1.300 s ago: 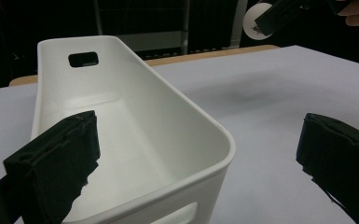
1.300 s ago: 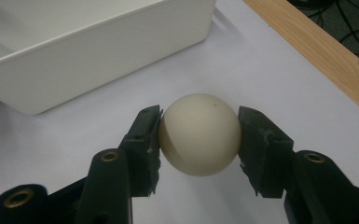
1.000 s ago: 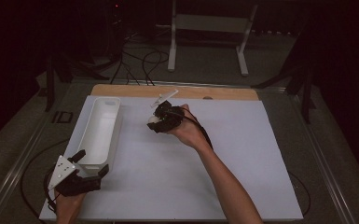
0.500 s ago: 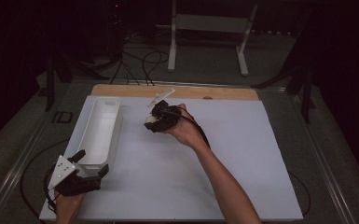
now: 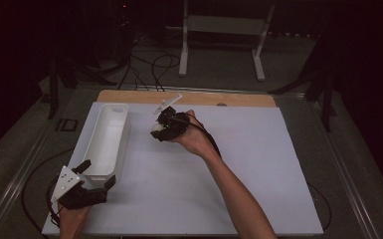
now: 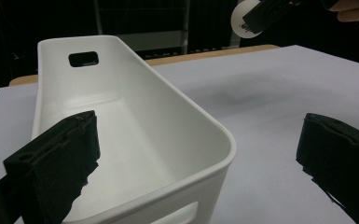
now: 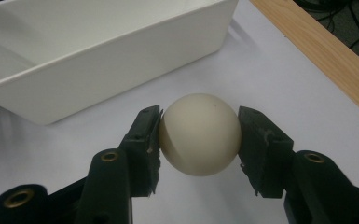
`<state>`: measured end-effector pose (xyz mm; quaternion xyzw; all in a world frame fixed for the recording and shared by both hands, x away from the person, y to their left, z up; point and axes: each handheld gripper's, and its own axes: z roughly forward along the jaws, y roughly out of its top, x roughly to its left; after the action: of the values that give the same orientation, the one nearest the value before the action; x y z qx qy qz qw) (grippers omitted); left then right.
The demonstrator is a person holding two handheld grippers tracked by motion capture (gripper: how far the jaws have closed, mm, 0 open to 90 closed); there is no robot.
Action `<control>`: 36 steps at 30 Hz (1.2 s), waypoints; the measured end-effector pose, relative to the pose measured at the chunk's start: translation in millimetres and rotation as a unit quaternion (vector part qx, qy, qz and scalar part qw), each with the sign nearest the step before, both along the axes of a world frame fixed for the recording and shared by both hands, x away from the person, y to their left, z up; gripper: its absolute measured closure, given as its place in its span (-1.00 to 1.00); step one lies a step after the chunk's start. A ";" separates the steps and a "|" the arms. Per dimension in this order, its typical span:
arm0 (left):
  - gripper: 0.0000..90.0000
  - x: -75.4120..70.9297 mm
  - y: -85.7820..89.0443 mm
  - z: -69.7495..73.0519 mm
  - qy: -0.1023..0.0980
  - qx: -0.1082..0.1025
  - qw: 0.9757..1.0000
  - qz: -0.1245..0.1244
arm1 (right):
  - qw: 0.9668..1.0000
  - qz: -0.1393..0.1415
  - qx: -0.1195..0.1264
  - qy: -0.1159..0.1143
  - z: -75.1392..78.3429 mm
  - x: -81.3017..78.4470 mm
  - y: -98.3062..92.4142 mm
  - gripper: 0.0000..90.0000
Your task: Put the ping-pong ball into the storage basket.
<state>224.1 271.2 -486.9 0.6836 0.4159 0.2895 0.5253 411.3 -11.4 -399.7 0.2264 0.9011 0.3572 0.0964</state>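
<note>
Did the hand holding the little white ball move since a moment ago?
Yes, a little. In the high view the right gripper with the ball has drifted toward the white bin, away from the wooden strip at the table's far edge.

— What is being handled?
— A cream-white ball (image 7: 199,134), smooth and round with a tiny dark speck near its top. It is clamped on two sides between black pads, above the white table sheet (image 7: 279,70).
— And where is it relative to the tray?
— Just beside the long white plastic tray (image 5: 107,139), near the tray's far end; the tray lies lengthwise, open side up.
</note>
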 end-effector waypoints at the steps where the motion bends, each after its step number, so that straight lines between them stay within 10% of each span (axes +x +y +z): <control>1: -1.00 0.0 0.0 0.0 0.000 0.000 1.000 0.000 | 1.000 0.001 0.000 0.000 0.2 -0.1 0.6 0.12; 36: -1.00 0.3 0.1 -0.2 0.001 0.000 1.000 -0.001 | 1.000 0.013 0.001 0.001 6.2 0.0 22.7 0.13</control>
<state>224.4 271.3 -487.0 0.6838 0.4159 0.2886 0.5255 411.2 11.3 -393.5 0.2154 0.9038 0.3586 0.0906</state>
